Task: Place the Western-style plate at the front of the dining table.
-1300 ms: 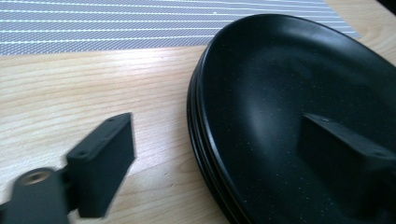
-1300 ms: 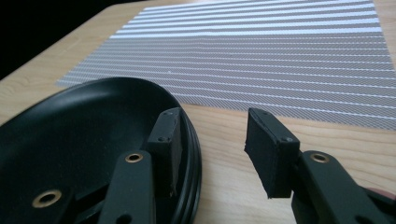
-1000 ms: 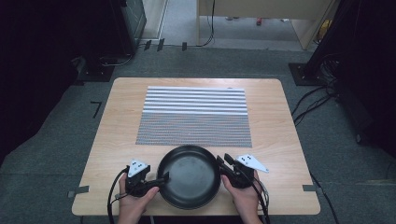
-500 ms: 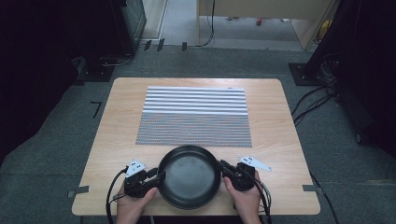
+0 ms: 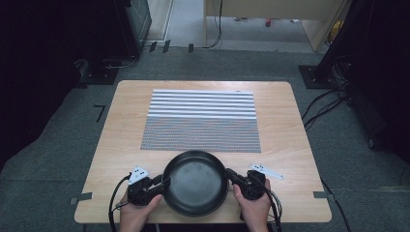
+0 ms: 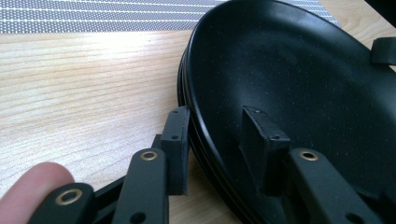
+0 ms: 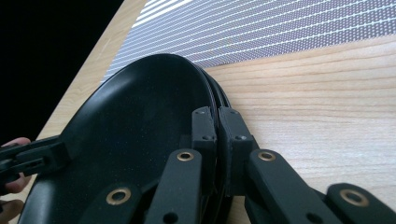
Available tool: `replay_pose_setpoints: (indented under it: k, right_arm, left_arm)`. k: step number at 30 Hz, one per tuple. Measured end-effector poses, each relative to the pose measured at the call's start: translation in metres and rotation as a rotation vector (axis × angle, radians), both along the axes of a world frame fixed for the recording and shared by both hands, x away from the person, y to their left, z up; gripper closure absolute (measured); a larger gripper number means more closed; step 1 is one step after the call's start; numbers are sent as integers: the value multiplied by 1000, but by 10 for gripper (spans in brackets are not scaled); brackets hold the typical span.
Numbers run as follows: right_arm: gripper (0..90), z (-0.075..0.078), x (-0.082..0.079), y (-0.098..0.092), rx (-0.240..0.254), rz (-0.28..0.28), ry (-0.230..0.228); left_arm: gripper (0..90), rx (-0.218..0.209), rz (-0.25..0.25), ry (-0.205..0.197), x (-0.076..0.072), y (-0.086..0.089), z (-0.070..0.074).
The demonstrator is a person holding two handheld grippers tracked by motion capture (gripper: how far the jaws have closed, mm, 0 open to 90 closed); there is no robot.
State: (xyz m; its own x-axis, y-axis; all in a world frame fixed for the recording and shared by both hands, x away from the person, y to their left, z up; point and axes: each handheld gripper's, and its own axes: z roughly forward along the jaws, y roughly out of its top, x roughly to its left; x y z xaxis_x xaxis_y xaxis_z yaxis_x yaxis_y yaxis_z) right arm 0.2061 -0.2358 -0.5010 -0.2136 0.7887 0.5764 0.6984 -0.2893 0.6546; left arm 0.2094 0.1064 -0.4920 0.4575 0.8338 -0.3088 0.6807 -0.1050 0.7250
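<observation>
Since a second ago both grippers have drawn in onto the black pan, jaws closing. Pan sits at near edge of wooden table, below striped mat. Left gripper straddles its left rim, jaws not fully pressed. Right gripper is clamped tight on right rim.

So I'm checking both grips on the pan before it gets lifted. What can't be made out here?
- High view: the pan rim under both grippers, too small to judge contact.
- Left gripper view: the inner finger hides whether it presses the rim.
- Right gripper view: the pan's near edge, cut off at the bottom by the fingers.
</observation>
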Motion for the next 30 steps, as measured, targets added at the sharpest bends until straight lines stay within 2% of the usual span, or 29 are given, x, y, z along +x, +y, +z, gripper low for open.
replay_pose_setpoints:
  k: [4,6,9,17,30]
  right_arm:
    - [864,0,-1,3,-14,-15,-11]
    - [866,0,0,3,3,-21,-2]
    - [866,-1,0,3,8,-26,-4]
    - [869,-4,1,0,58,-26,7]
    - [867,-6,0,3,74,-18,5]
  left_arm:
    - [652,-6,5,-1,0,1,0]
    - [667,-7,11,-5,0,1,0]
    - [687,-40,22,10,1,4,0]
    - [701,-64,28,23,2,6,0]
    - [714,-88,36,26,0,10,2]
